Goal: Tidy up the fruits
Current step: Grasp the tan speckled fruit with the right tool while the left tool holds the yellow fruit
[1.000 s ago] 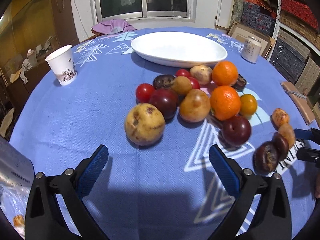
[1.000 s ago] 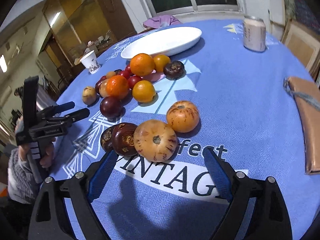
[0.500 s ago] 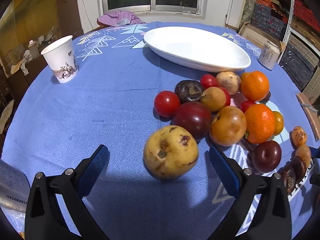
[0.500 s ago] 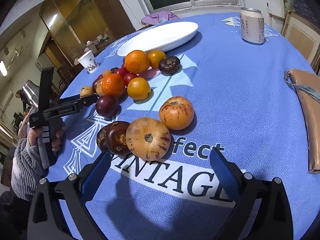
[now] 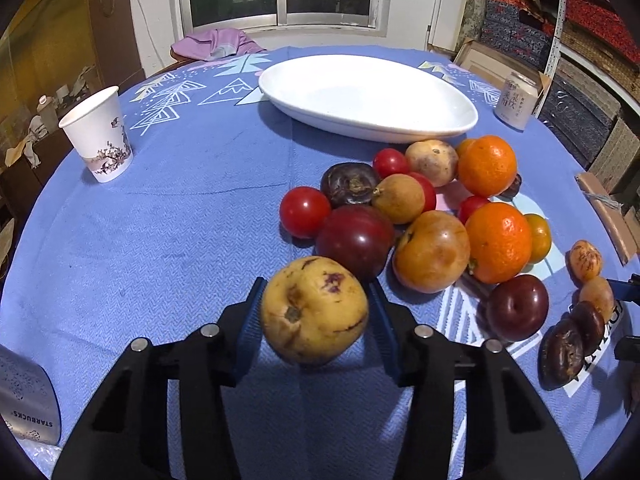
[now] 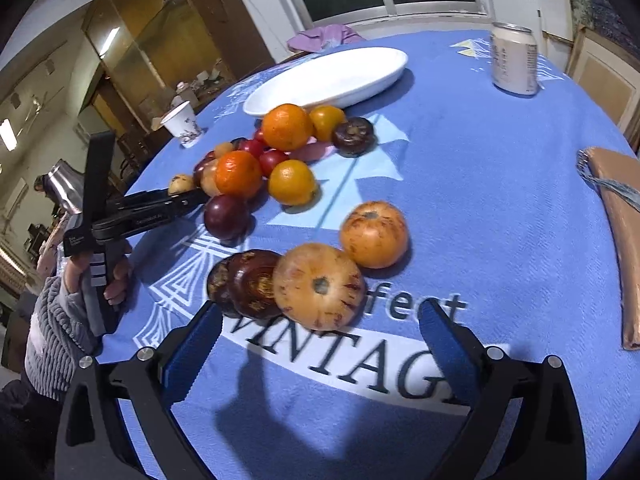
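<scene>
Yellow fruit sits near edge of fruit pile on blue cloth, between left gripper pads, just squeezed in, touching both sides. Right gripper wide open, holds nothing, near spotted orange fruit.

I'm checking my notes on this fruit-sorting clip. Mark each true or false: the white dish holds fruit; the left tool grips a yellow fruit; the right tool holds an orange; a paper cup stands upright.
1. The white dish holds fruit. False: it is bare.
2. The left tool grips the yellow fruit. True: its jaws have just closed on it.
3. The right tool holds an orange. False: it is open and holds nothing.
4. The paper cup stands upright. True.
</scene>
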### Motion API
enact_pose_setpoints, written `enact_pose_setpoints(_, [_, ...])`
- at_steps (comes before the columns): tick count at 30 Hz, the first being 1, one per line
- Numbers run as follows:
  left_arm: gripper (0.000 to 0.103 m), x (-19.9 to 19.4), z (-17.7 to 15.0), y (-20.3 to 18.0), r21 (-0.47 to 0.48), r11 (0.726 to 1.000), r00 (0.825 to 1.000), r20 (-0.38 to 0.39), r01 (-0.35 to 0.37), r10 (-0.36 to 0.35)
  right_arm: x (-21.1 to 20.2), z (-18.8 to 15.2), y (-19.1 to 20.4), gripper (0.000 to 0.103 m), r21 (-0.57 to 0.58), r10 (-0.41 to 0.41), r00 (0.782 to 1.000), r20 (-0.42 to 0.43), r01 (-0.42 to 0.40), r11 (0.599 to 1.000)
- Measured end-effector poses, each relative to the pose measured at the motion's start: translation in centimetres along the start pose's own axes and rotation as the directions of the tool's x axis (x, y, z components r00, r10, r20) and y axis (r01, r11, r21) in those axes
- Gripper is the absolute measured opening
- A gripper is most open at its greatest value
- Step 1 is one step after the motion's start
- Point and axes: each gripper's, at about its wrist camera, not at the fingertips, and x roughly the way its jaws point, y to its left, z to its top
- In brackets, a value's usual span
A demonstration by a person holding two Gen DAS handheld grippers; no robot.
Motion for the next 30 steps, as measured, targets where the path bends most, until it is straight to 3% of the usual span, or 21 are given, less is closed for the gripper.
enact_pose_setpoints(3, [0.047,-0.1,-0.1,0.0,-0.009,1.000,1.000,0.000,0.004,-0.004,0.7,0.6,0.3,0.086,0.011,0.056,0.998,-0.014,-0.056,0.998])
enact_pose_setpoints(8, [0.046,-0.3,-0.3,0.4,-0.023,0.999,1.000,-0.001,0.023,-0.023,1.0,0.5,-0.1,0.081,0.029,0.091,0.996,-0.005,-0.090,0.995])
enact_pose_setpoints(12, [0.046,-0.4,-0.3,0.8,-0.039,0.998,0.999,-0.002,0.039,-0.039,0.3,0.3,-2.2,0.074,0.133,0.193,0.981,0.015,-0.193,0.972])
enact_pose_setpoints(14, [0.046,-0.4,-0.3,0.8,-0.036,0.999,0.999,-0.001,0.035,-0.035,0.6,0.2,-2.5,0.063,0.143,0.178,0.984,0.001,-0.177,0.974])
enact_pose_setpoints(19, [0.046,-0.3,-0.3,0.6,-0.026,0.999,1.000,0.002,0.027,-0.027,0.4,0.1,-1.8,0.058,0.089,0.136,0.991,-0.007,-0.135,0.987])
enact_pose_setpoints(21, [0.046,-0.2,-0.2,0.9,-0.038,0.999,0.999,0.006,0.038,-0.037,0.3,0.0,-2.5,0.047,0.114,0.127,0.992,-0.002,-0.126,0.986])
enact_pose_setpoints(24, [0.045,-0.2,-0.1,1.3,-0.060,0.995,0.997,0.014,0.073,-0.073,0.3,-0.1,-3.0,0.047,0.142,0.162,0.987,0.005,-0.161,0.977])
enact_pose_setpoints(30, [0.045,-0.2,0.1,1.4,-0.076,0.995,0.998,0.022,0.069,-0.067,0.3,0.0,-1.6,0.046,0.076,0.098,0.995,0.005,-0.098,0.992])
